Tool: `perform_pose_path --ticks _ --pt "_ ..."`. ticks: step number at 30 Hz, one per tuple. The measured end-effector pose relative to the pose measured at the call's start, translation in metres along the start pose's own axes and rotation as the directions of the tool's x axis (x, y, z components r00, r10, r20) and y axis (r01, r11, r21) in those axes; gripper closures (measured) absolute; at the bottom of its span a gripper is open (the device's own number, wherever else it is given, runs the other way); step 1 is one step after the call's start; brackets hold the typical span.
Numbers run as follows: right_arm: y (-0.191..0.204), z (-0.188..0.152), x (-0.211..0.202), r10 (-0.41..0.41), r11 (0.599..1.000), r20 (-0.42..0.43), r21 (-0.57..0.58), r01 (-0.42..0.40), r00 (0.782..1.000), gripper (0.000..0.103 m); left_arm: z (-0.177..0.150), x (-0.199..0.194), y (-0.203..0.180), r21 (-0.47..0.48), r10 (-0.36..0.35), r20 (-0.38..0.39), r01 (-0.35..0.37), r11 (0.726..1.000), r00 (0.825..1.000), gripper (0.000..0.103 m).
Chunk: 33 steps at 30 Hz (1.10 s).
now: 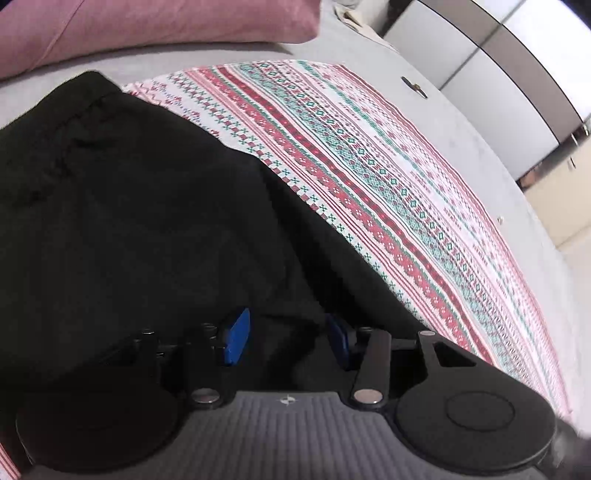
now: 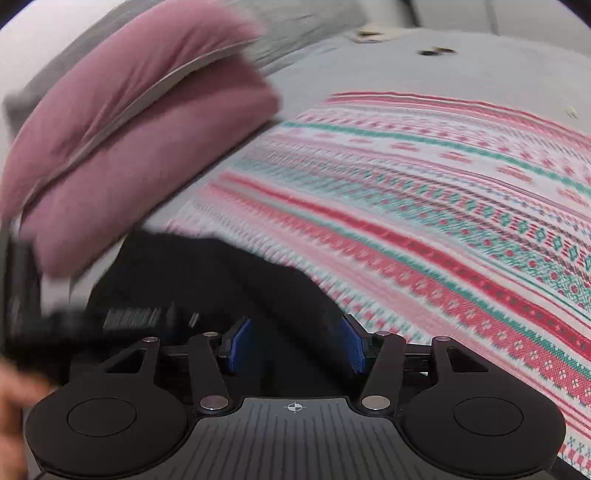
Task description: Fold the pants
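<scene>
Fingers (image 1: 236, 338) of our left gripper (image 1: 286, 341) and right gripper (image 2: 293, 343) stand apart, gripping nothing; black pants (image 1: 129, 221) lie at ten o'clock on the patterned blanket (image 1: 388, 192); soft, light, floppy, we judge; best pinched at an edge or corner.

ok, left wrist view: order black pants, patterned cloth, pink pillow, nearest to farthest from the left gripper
1. black pants: directly under and ahead of the left gripper, between its open fingers.
2. patterned cloth: to the right, beneath the pants.
3. pink pillow: farthest, at the top left on the grey sheet.
</scene>
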State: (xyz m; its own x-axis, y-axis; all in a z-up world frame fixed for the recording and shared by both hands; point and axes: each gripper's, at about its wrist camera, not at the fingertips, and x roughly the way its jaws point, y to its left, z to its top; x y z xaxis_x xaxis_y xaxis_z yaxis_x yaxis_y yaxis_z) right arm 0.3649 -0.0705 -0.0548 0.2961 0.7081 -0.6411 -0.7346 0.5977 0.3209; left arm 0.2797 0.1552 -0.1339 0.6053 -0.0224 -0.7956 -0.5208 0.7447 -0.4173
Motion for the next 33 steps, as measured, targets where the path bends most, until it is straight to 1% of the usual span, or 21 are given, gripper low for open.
perform_pose_path --ticks 2,3,4,6,9,13,15,16,17,18,19,20,21,22,23,24,26,27,29,30,33 --pt "0.011 -0.011 -0.003 0.016 0.998 -0.022 -0.066 -0.017 1.0 0.051 0.003 0.0 0.004 -0.028 -0.014 -0.006 0.014 1.0 1.0 0.031" --pt "0.019 -0.016 -0.007 -0.008 0.992 -0.027 -0.124 0.004 1.0 0.051 0.004 0.001 0.006 -0.041 -0.018 -0.008 0.017 0.999 1.0 0.031" --pt "0.029 -0.023 -0.01 -0.04 0.98 -0.017 -0.198 0.035 0.999 0.051 0.004 0.001 0.008 -0.05 -0.02 -0.009 0.02 0.999 1.0 0.031" --pt "0.044 -0.031 -0.014 -0.047 0.953 0.003 -0.3 0.046 0.999 0.05 0.002 0.0 0.007 -0.05 -0.017 -0.008 0.016 0.999 1.0 0.031" --pt "0.053 -0.034 -0.01 -0.034 0.935 0.001 -0.354 0.032 0.999 0.049 0.002 0.0 0.006 -0.044 -0.006 -0.005 0.006 0.999 1.0 0.031" --pt "0.04 -0.024 0.017 -0.043 0.958 -0.048 -0.287 0.028 0.998 0.048 0.003 0.0 0.011 -0.056 -0.019 -0.009 0.018 0.998 1.0 0.031" --pt "0.036 -0.025 0.017 0.03 0.966 -0.07 -0.252 -0.047 0.997 0.048 0.003 0.0 0.011 -0.061 -0.019 -0.011 0.018 0.998 1.0 0.031" --pt "0.041 -0.027 0.011 0.077 0.955 -0.069 -0.283 -0.093 0.995 0.048 0.003 0.0 0.011 -0.064 -0.018 -0.011 0.018 0.998 1.0 0.031" --pt "0.043 -0.027 0.001 0.085 0.94 -0.03 -0.328 -0.091 0.996 0.046 0.003 0.0 0.012 -0.067 -0.017 -0.01 0.016 0.998 1.0 0.031" --pt "0.04 -0.023 -0.013 0.061 0.94 0.052 -0.338 -0.04 0.997 0.044 0.003 0.0 0.012 -0.067 -0.016 -0.01 0.015 0.998 1.0 0.031" --pt "0.028 -0.013 -0.027 0.028 0.96 0.136 -0.28 0.011 0.99 0.044 0.003 0.0 0.012 -0.064 -0.014 -0.01 0.014 0.998 1.0 0.031" --pt "0.009 -0.001 -0.038 0.003 0.984 0.18 -0.175 0.029 0.984 0.044 0.003 0.0 0.011 -0.065 -0.014 -0.011 0.014 0.998 1.0 0.031" --pt "-0.011 0.009 -0.044 -0.012 0.997 0.192 -0.068 0.025 0.981 0.043 0.004 0.0 0.011 -0.066 -0.015 -0.011 0.014 0.998 1.0 0.031" --pt "-0.034 0.017 -0.043 -0.021 0.999 0.18 0.036 0.015 0.983 0.042 0.003 0.0 0.012 -0.063 -0.015 -0.011 0.014 0.998 1.0 0.031" --pt "-0.055 0.021 -0.036 -0.01 0.993 0.132 0.114 -0.005 0.991 0.042 0.003 0.0 0.011 -0.057 -0.012 -0.011 0.011 0.998 1.0 0.031" --pt "-0.076 0.021 -0.021 0.019 0.981 0.045 0.193 -0.027 0.999 0.042 0.003 -0.001 0.01 -0.051 -0.009 -0.01 0.008 0.999 1.0 0.031" --pt "-0.095 0.012 0.0 0.052 0.957 -0.071 0.29 -0.029 0.996 0.042 0.003 -0.001 0.01 -0.055 -0.007 -0.009 0.006 0.998 1.0 0.031" --pt "-0.092 0.005 -0.002 0.074 0.96 -0.056 0.276 -0.056 0.996 0.042 0.003 -0.001 0.009 -0.055 -0.004 -0.008 0.004 0.998 1.0 0.031" --pt "-0.077 -0.003 -0.011 0.182 0.958 -0.014 0.227 -0.175 0.983 0.042 0.002 -0.001 0.008 -0.052 -0.003 -0.007 0.003 0.999 1.0 0.031" --pt "-0.065 -0.009 -0.019 0.204 0.961 -0.001 0.191 -0.2 0.979 0.042 0.002 -0.001 0.009 -0.056 -0.005 -0.007 0.004 0.998 1.0 0.031" --pt "-0.02 -0.023 -0.035 0.177 0.984 -0.031 0.009 -0.177 0.984 0.042 0.003 -0.001 0.01 -0.072 -0.012 -0.009 0.011 0.997 1.0 0.031"
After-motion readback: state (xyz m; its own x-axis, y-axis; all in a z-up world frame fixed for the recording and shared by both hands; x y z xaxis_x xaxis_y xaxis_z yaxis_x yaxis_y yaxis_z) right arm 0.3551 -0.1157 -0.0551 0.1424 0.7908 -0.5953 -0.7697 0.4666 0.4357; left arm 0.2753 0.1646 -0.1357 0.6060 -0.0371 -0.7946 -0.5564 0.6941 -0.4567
